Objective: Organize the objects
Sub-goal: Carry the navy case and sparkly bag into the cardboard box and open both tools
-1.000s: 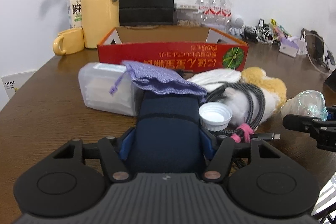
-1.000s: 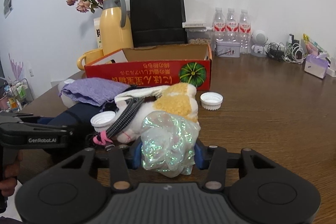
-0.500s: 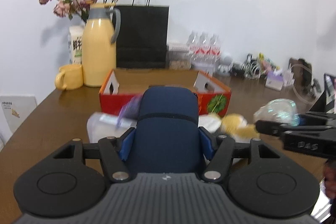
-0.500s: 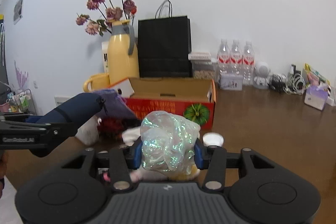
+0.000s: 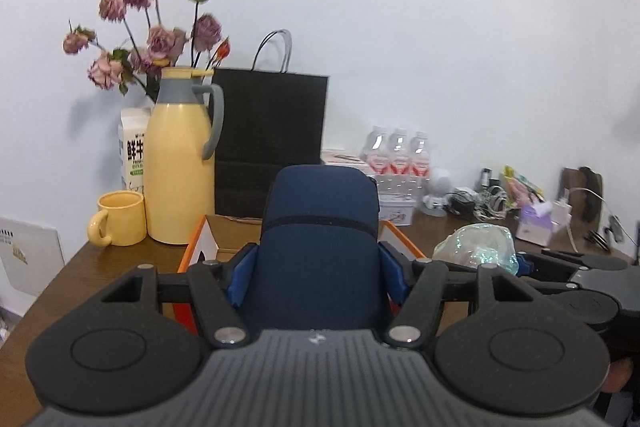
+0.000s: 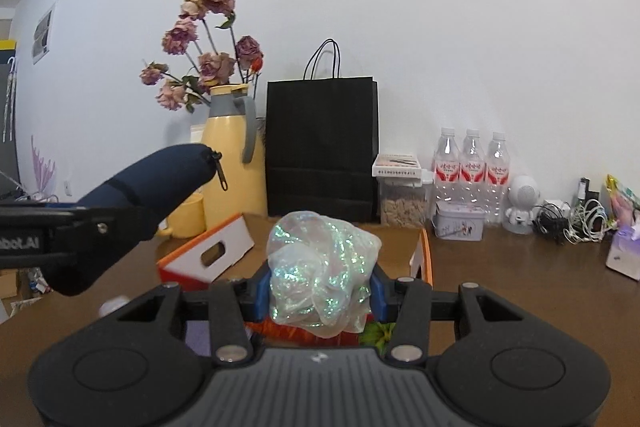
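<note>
My left gripper (image 5: 318,275) is shut on a dark blue zip pouch (image 5: 320,239) and holds it up in the air over the near edge of the red cardboard box (image 5: 202,241). The pouch also shows at the left of the right wrist view (image 6: 152,183). My right gripper (image 6: 318,291) is shut on a crumpled iridescent plastic bag (image 6: 320,275), also raised above the box (image 6: 208,255). The bag and right gripper show at the right of the left wrist view (image 5: 476,247).
Behind the box stand a yellow thermos jug (image 5: 180,163) with dried flowers, a yellow mug (image 5: 120,219), a milk carton (image 5: 134,151) and a black paper bag (image 5: 272,143). Water bottles (image 6: 472,167), a tin, cables and a tissue box (image 6: 624,251) line the back right.
Both grippers have lifted their objects off the table, from among the pile of items up to above the red box. The table pile has dropped out of view.
</note>
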Available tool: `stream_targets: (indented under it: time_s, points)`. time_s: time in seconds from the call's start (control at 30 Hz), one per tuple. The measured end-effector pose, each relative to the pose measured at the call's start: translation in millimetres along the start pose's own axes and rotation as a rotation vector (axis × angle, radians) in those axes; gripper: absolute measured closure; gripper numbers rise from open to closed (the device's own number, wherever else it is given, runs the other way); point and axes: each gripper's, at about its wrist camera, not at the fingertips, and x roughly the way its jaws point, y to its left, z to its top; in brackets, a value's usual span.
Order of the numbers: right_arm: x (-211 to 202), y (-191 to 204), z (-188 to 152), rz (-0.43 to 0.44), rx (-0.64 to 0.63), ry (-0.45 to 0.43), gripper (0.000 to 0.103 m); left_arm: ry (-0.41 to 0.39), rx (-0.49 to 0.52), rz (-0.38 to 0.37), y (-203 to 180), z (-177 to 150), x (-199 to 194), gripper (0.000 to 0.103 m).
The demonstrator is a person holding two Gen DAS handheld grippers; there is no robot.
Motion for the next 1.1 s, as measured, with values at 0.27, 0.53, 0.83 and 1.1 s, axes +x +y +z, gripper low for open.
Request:
stream_targets:
  time_s: [0.27, 0.53, 0.83, 1.1]
  points:
    - [98, -15, 15, -0.026, 0.049, 0.061, 0.058, 0.073, -0.042, 0.057, 14, 11, 97, 0.039]
    - [165, -29, -1, -0.027, 0.057, 0.188, 0.058, 0.218, -0.066, 0.150, 32, -11, 178, 0.039]
    - [179, -35, -9, -0.035, 0.088, 0.267, 0.050, 0.290, -0.058, 0.143, 35, -17, 188, 0.035]
    - [170, -33, -6, -0.048, 0.072, 0.230, 0.004, 0.218, -0.021, 0.161, 26, -11, 178, 0.000]
